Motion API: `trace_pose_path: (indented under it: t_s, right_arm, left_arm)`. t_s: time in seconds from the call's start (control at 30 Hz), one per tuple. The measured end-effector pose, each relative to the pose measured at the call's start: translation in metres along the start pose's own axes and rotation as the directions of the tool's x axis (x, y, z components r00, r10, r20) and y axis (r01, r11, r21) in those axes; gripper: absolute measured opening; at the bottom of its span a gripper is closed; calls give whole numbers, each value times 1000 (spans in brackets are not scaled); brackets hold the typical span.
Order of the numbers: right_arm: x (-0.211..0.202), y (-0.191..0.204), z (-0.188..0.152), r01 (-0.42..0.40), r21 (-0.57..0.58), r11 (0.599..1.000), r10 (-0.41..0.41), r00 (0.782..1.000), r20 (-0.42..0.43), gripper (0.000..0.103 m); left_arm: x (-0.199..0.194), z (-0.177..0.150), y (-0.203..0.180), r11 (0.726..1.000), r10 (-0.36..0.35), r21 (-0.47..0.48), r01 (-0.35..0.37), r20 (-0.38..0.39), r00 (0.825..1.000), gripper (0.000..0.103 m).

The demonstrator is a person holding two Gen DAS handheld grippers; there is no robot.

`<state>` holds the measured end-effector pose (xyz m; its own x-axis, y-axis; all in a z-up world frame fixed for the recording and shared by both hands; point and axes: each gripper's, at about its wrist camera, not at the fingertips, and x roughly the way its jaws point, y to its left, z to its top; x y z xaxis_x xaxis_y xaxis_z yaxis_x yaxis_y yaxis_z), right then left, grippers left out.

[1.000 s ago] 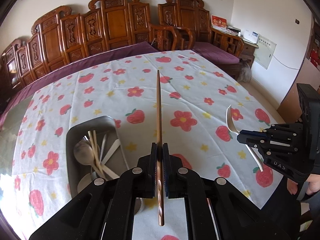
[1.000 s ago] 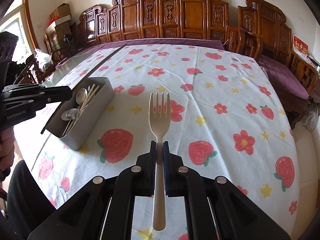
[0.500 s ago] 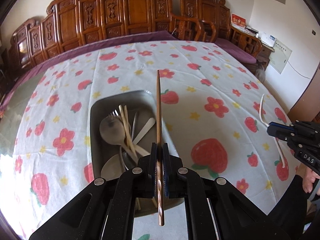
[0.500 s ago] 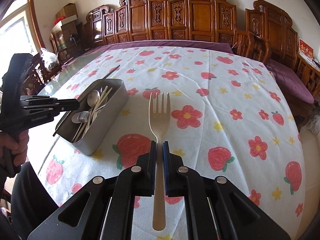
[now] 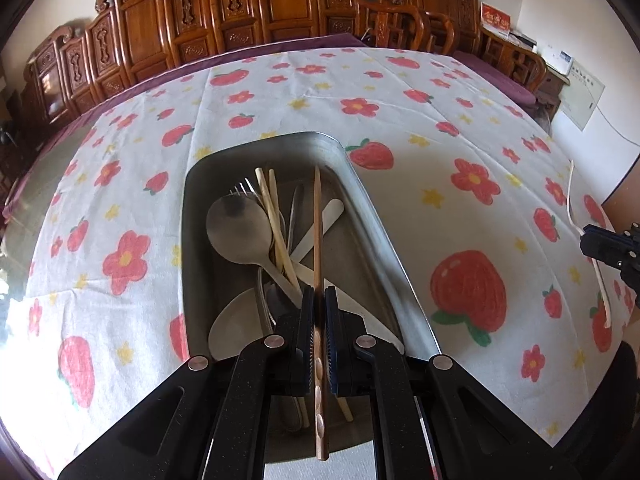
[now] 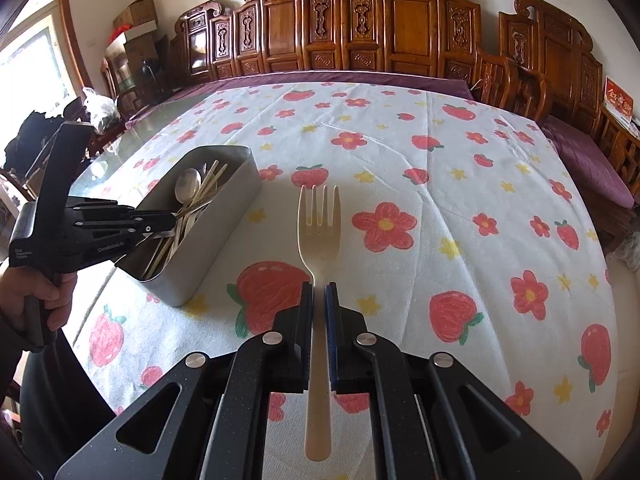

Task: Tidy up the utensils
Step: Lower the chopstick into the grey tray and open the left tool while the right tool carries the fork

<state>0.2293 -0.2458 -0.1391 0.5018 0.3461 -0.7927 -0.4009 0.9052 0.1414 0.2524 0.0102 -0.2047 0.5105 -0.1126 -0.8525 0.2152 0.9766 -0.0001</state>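
Chopstick, brown, pinched between my left fingers, lies lengthwise over the metal tray at frame centre, tip toward its far wall. My right fingers, well apart at lower centre, pinch the cream fork over the tabletop.

The tin's near end hides behind the left tongs; the picture's edge crops the right tongs.

Cream fork; grey tin (strawberry-print tablecloth)
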Motion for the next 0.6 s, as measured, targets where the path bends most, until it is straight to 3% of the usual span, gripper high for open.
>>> trace_pose_path:
  t_s: [0.4, 0.53, 0.6]
  right_arm:
    - [3, 16, 8, -26, -16, 1000, 26, 1000, 2, 8]
    - [7, 29, 16, -47, -28, 999, 47, 999, 7, 8]
    - [10, 39, 23, -64, -34, 997, 65, 998, 11, 8]
  left_arm:
    - [-2, 4, 5, 1000, -17, -8, 18, 27, 999, 6]
    - [-18, 3, 13, 999, -19, -28, 21, 60, 998, 20]
    - [-31, 1, 21, 998, -22, -49, 26, 83, 996, 22]
